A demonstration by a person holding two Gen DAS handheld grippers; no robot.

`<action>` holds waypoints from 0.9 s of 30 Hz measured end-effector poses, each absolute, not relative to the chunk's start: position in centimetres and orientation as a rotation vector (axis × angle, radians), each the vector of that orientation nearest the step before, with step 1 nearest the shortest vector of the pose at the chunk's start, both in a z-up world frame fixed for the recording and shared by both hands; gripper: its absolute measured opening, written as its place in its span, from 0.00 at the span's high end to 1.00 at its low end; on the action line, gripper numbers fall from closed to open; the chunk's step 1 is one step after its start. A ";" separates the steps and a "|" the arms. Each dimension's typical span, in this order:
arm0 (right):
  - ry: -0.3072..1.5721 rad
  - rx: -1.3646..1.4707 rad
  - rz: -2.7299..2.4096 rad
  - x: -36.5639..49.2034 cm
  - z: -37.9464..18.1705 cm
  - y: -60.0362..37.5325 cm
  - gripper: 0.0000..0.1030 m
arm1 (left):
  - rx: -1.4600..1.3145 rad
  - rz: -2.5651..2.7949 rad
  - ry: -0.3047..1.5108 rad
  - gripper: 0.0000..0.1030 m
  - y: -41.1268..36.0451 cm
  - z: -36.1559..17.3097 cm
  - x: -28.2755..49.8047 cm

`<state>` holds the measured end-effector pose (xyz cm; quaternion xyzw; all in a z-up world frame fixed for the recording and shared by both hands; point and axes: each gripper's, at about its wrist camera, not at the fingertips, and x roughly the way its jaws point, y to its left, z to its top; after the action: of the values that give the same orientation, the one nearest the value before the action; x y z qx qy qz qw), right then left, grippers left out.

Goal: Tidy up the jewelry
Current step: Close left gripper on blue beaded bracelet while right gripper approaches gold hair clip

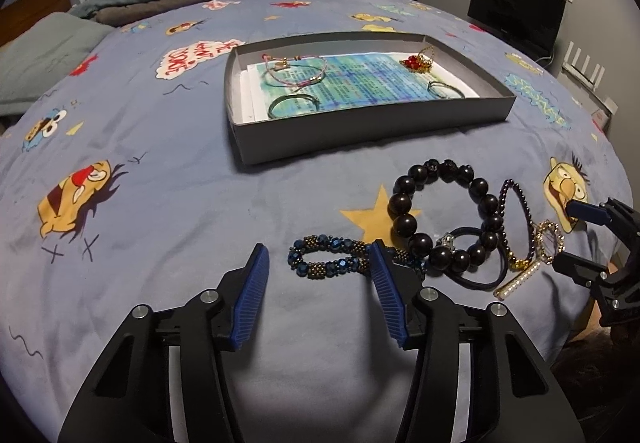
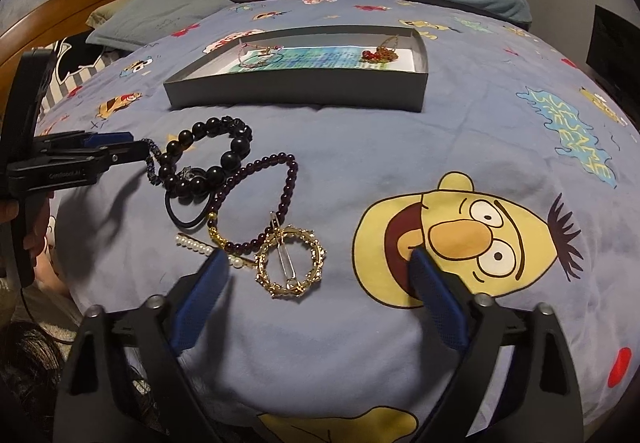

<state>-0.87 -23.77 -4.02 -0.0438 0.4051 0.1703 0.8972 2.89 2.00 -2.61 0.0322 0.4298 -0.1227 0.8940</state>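
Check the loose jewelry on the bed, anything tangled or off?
Yes. The pieces are heaped, not laid apart: the big black bead bracelet lies across the dark hair tie, and the purple bead strand overlaps the gold ring hair clip and the pearl clip. Nothing looks broken.

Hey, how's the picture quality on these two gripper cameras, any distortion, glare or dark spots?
Left wrist view: strong fisheye bend, black corners, the gray box bowed, dim light, no harsh glare. Right wrist view: same curving of the bedspread, a soft shadow under the left gripper, gold ring clip sharp.
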 end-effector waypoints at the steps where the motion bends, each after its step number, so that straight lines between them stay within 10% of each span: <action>1: 0.839 -0.094 0.356 -0.9 -4.0 -23.7 0.22 | 0.067 -0.252 0.895 0.50 2.0 -2.7 3.0; 27: 0.868 -0.109 0.374 -0.4 -4.9 -23.5 0.66 | 0.067 -0.301 0.970 0.64 2.6 -3.5 4.2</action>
<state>-0.39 -23.48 -4.93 -0.0524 0.4180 0.1798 0.8889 4.20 2.57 -3.51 0.0322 0.4642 -0.1441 0.8734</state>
